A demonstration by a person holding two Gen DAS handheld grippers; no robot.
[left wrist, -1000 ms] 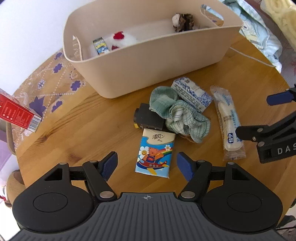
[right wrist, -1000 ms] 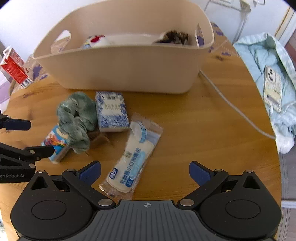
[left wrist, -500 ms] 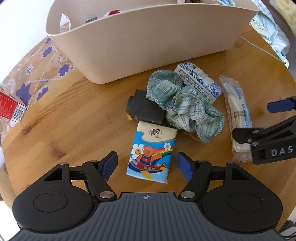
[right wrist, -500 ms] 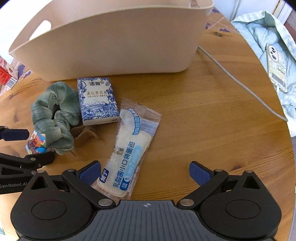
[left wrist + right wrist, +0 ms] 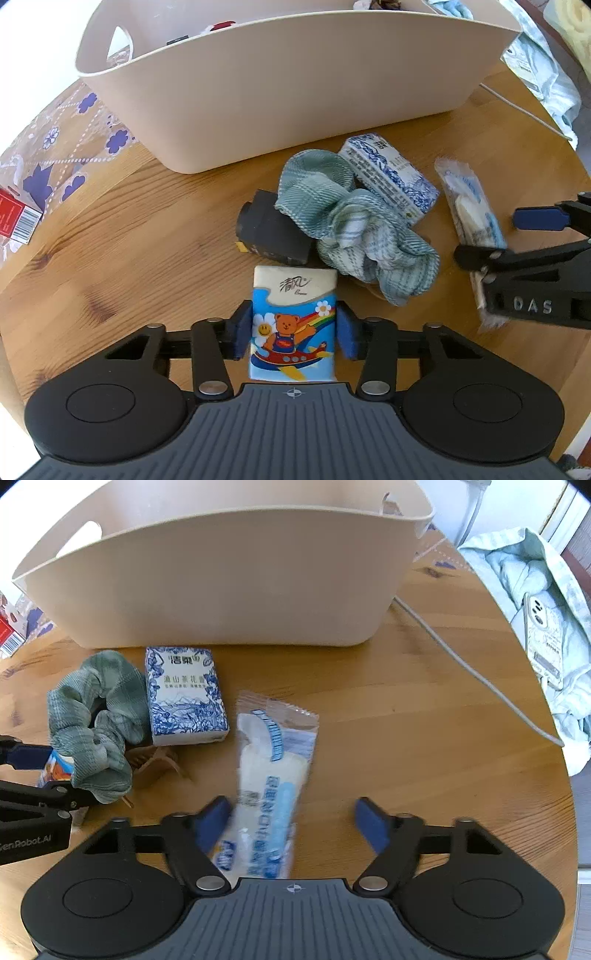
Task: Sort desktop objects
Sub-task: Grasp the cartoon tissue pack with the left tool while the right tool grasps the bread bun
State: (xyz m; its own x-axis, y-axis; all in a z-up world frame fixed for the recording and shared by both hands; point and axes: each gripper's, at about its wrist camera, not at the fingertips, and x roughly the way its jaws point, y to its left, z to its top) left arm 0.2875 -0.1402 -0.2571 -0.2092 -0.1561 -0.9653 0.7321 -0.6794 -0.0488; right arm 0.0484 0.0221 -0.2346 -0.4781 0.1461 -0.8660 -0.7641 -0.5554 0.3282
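Note:
My left gripper (image 5: 293, 330) is shut on a cartoon bear tissue pack (image 5: 293, 325) that lies on the round wooden table (image 5: 147, 240). My right gripper (image 5: 291, 821) is open around the near end of a clear bread packet (image 5: 273, 775), its left pad touching the wrapper. A green checked cloth (image 5: 354, 225), a blue and white tissue pack (image 5: 184, 696) and a black box (image 5: 269, 232) lie in a cluster before the beige basket (image 5: 295, 85). The cloth (image 5: 96, 720) partly covers the black box.
A red carton (image 5: 14, 218) sits at the table's left edge on a flowered cloth (image 5: 66, 136). A white cable (image 5: 476, 672) runs across the right side. A light blue garment with a phone (image 5: 539, 635) lies beyond the right edge.
Both grippers have moved forward and down. The left jaws have closed on the bear tissue pack. The right jaws have narrowed around the bread packet's near end.

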